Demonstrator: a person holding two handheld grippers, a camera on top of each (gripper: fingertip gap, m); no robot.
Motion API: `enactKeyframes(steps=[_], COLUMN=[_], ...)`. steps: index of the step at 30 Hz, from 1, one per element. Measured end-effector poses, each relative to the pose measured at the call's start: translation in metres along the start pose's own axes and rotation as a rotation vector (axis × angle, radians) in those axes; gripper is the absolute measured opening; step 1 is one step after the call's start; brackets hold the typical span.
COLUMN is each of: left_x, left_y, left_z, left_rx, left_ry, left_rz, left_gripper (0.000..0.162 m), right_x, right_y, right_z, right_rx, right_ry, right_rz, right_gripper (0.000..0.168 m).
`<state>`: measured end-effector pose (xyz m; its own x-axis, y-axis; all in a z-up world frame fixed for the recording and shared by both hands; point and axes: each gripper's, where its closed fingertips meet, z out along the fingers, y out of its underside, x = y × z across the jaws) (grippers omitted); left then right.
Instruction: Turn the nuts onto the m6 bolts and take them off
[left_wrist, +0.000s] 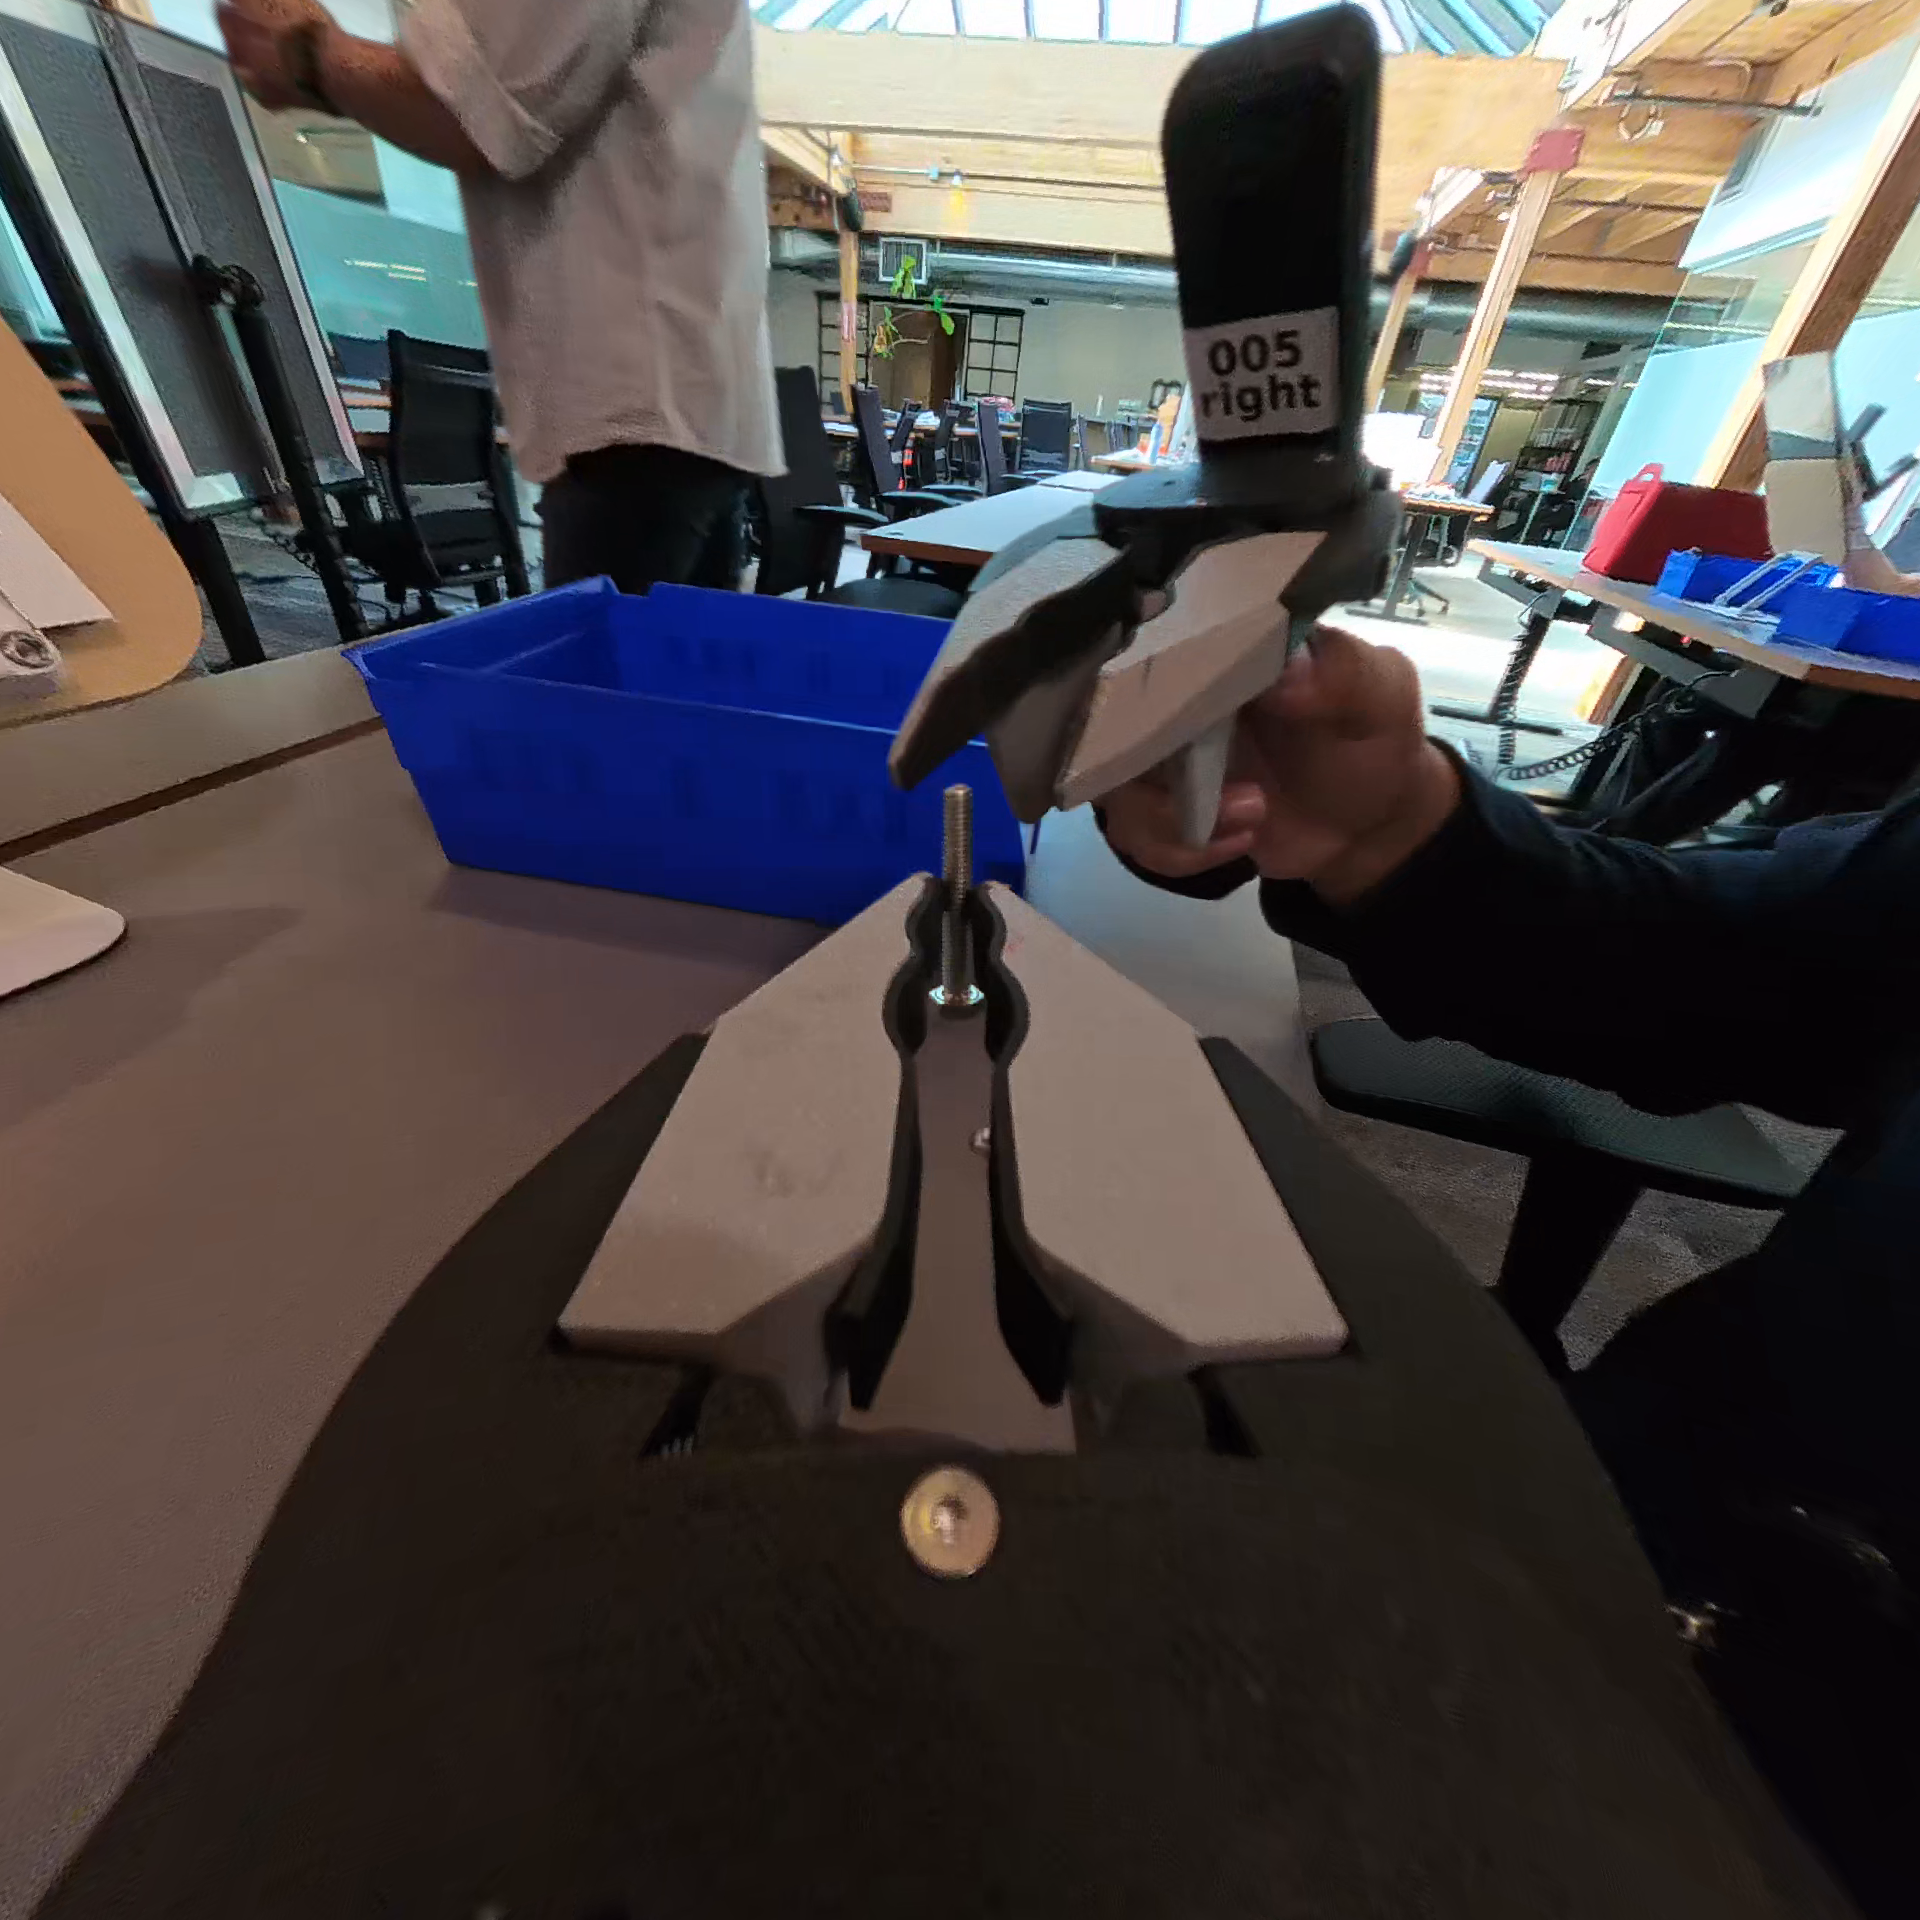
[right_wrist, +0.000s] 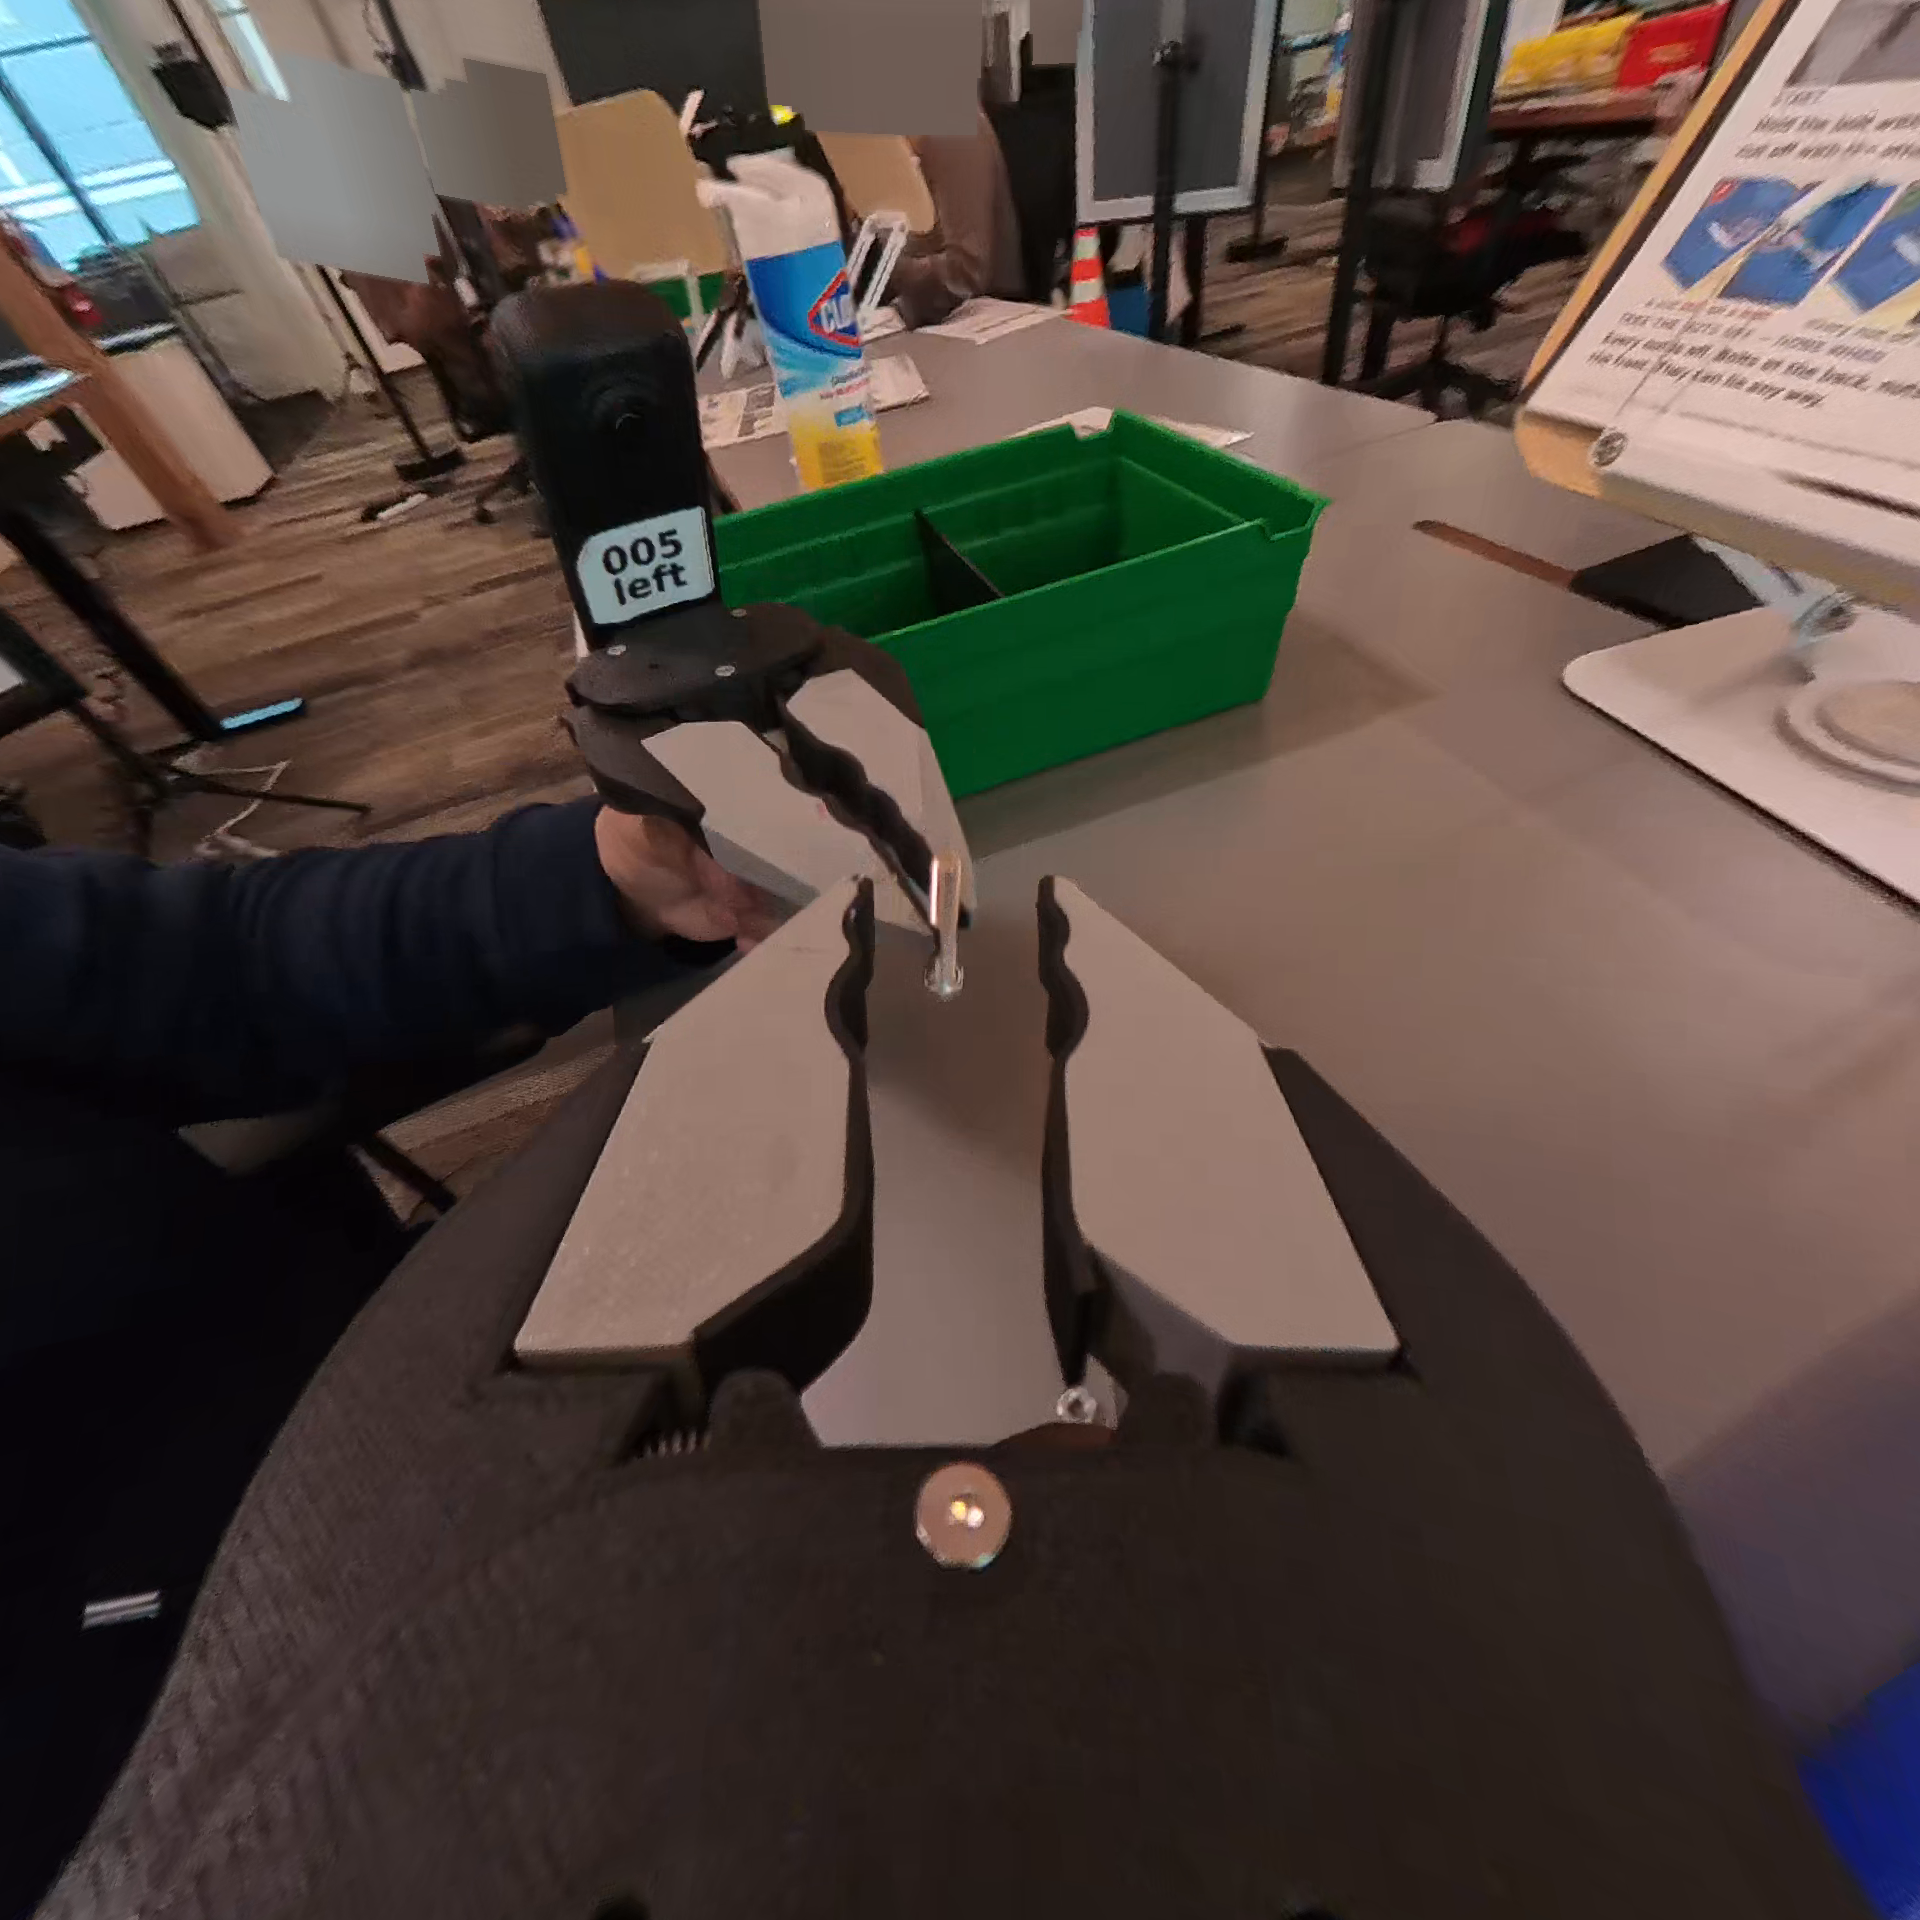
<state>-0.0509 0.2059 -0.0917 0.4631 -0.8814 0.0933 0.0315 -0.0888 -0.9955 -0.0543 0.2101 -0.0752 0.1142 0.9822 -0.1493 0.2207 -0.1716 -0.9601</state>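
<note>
My left gripper (left_wrist: 957, 904) is shut on a silver bolt (left_wrist: 957, 831). The bolt's head sits between the fingers toward the camera and its threaded end sticks out past the tips. No nut shows on the thread. My right gripper (right_wrist: 954, 896) is open and empty, its tips on either side of the bolt (right_wrist: 943, 951), without touching it. The right gripper also shows in the left wrist view (left_wrist: 971, 790), just above and to the right of the bolt's end. The left gripper shows in the right wrist view (right_wrist: 935, 902). A small silver nut-like piece (right_wrist: 1073, 1407) shows near the right fingers' base.
A blue bin (left_wrist: 675, 748) stands on the grey table (left_wrist: 260, 1039) behind the bolt. A green divided bin (right_wrist: 1039, 623) stands farther along the table. A spray bottle (right_wrist: 816, 343), an instruction board on a stand (right_wrist: 1714, 343) and a standing person (left_wrist: 613, 260) are nearby. My two grippers' fingertips are within a few centimetres of each other. The small silver nut-like piece (right_wrist: 1073, 1407) is about equally far from each gripper, around 15 cm.
</note>
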Motion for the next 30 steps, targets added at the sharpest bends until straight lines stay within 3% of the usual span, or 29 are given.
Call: enactKeyframes(steps=[4, 8, 10, 16, 19, 21, 30], left_x=[-0.011, -0.019, -0.026, -0.057, -0.066, -0.063, -0.065], left_y=[-0.002, 0.002, 0.010, 0.016, 0.020, 0.023, 0.031], left_z=[0.004, 0.006, 0.008, 0.010, 0.012, 0.012, 0.008], left_rx=[0.019, 0.006, -0.030, -0.064, -0.089, -0.101, -0.137], left_ry=[0.010, -0.001, -0.028, -0.136, -0.153, -0.130, -0.169], left_rz=[-0.029, -0.004, -0.012, -0.034, -0.040, -0.047, -0.017], left_gripper=[0.003, 0.003, 0.003, 0.003, 0.010, 0.002, 0.004], right_x=[0.016, 0.019, 0.021, 0.047, 0.048, 0.049, 0.052], right_y=[0.008, 0.007, 0.009, 0.008, 0.002, 0.005, 0.012], right_z=[0.016, 0.025, 0.030, 0.048, 0.053, 0.053, 0.048], right_rx=[-0.035, 0.002, -0.006, -0.067, -0.047, -0.024, -0.044], right_ry=[-0.100, -0.192, -0.217, -0.123, -0.144, -0.143, -0.080], right_rz=[0.083, 0.132, 0.129, 0.055, 0.046, 0.044, -0.021], right_gripper=[0.028, 0.017, 0.004, 0.002, 0.002, 0.002, 0.002])
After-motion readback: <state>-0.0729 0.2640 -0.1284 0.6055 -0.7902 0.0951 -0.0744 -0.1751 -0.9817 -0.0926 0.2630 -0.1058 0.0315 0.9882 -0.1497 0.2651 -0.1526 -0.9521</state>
